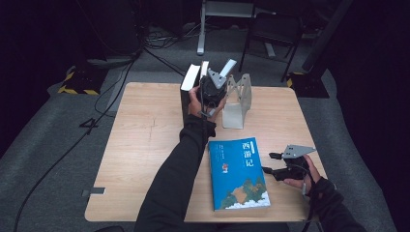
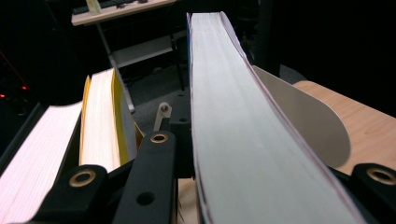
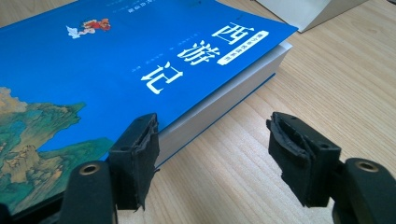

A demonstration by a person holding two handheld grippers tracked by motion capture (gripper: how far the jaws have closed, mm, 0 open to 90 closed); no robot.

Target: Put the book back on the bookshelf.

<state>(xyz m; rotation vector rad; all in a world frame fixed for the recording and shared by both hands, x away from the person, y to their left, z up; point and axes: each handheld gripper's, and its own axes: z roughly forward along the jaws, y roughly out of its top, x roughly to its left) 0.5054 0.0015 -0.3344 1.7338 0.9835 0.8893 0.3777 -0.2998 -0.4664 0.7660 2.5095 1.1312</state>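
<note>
- We see our left gripper clamped on an upright book, its page edges facing us, at the table's far edge.
- Just beside that book stand two more books, with the white bookend on its other side.
- Our right gripper rests with jaws apart, holding nothing, just beside the blue book lying flat nearer us than the bookend.
</note>
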